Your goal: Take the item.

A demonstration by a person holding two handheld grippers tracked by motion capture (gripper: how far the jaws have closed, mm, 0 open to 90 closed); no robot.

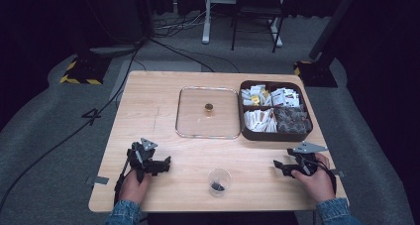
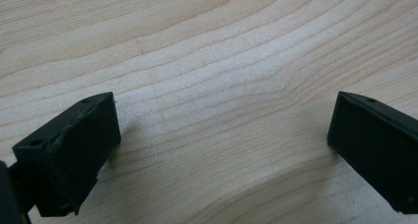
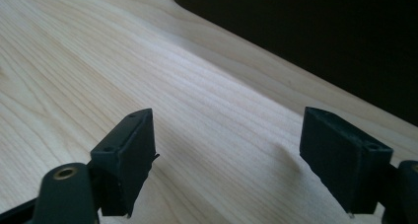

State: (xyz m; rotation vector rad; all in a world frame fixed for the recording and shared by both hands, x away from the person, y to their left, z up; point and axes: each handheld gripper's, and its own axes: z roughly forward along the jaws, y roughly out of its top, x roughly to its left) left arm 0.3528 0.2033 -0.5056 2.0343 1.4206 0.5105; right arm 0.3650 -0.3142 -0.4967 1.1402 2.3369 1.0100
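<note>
My left gripper (image 1: 165,164) rests low over the wooden table (image 1: 158,111) at the front left, a hand behind it. In the left gripper view its jaws (image 2: 222,150) stand wide apart over bare wood, open, with nothing between them. My right gripper (image 1: 278,166) sits at the front right, just in front of the dark compartment box (image 1: 275,134). In the right gripper view its jaws (image 3: 226,160) are open over bare wood, and the dark box wall (image 3: 315,31) rises behind. A small clear cup (image 1: 219,181) with dark bits inside stands between the two grippers near the front edge.
A clear square lid (image 1: 208,112) with a small brass knob (image 1: 209,107) lies flat at the table's middle. The box to its right holds several packets in its compartments. Cables, stand feet and a desk frame are on the floor behind the table.
</note>
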